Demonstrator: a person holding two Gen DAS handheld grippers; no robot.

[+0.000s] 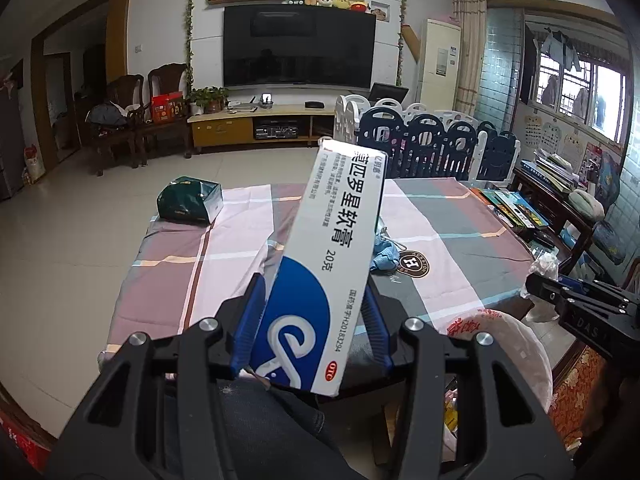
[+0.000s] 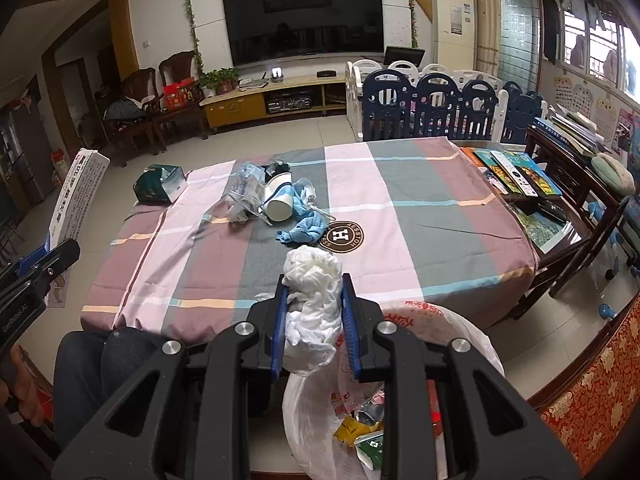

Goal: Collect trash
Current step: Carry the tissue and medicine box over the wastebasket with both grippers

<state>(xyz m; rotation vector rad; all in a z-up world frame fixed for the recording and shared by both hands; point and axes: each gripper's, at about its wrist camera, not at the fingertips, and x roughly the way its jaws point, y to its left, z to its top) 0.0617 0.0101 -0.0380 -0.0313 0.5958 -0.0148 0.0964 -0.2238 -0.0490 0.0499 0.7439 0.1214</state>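
My left gripper (image 1: pixel 316 308) is shut on a long white and blue ointment box (image 1: pixel 332 240) and holds it tilted above the near table edge; the box also shows in the right wrist view (image 2: pixel 78 192). My right gripper (image 2: pixel 314 304) is shut on a crumpled white tissue wad (image 2: pixel 312 284), held just above the open white plastic trash bag (image 2: pixel 404 320) with red print, which holds several wrappers. More trash lies mid-table: a white paper cup (image 2: pixel 280 200) on its side, blue crumpled wipes (image 2: pixel 306 226) and clear plastic wrapping (image 2: pixel 242 192).
The table wears a pink, grey and mauve checked cloth (image 2: pixel 400 216). A green tissue box (image 2: pixel 160 184) sits at its far left corner. Books (image 2: pixel 516 172) lie on its right end. A navy and white play fence (image 2: pixel 436 108) stands behind. My knee (image 2: pixel 104 364) is at the near left.
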